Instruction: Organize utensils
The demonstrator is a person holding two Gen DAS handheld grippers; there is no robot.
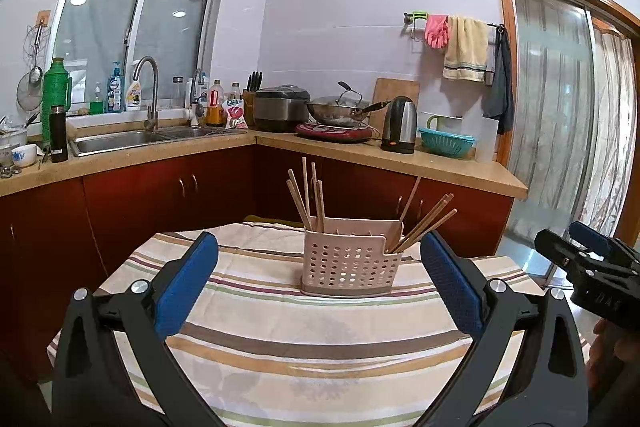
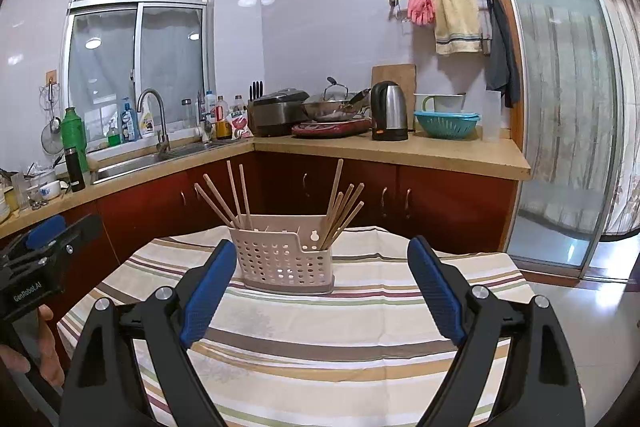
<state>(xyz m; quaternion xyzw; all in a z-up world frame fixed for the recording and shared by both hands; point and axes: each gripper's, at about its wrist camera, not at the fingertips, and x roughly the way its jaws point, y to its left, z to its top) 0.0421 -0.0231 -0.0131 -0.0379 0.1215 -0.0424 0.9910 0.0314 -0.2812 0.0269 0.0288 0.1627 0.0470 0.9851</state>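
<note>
A pale pink perforated utensil holder [image 1: 350,263] [image 2: 285,261] stands upright on the striped tablecloth [image 1: 304,339] [image 2: 320,327]. Wooden chopsticks [image 1: 310,195] [image 2: 234,197] lean in its left compartment, and more chopsticks [image 1: 426,223] [image 2: 344,205] lean in its right one. My left gripper [image 1: 320,243] is open and empty, a little short of the holder. My right gripper [image 2: 322,247] is open and empty, also short of the holder. The right gripper also shows at the right edge of the left wrist view [image 1: 576,239], and the left gripper at the left edge of the right wrist view [image 2: 48,231].
The table is small, and its cloth hangs over the edges. Behind it runs an L-shaped counter [image 1: 400,157] [image 2: 400,151] with red cabinets, a sink [image 1: 120,139], a rice cooker [image 1: 280,107], a wok [image 1: 340,109], a kettle [image 2: 390,111] and a teal basket [image 2: 446,123]. A sliding glass door [image 2: 560,99] is at the right.
</note>
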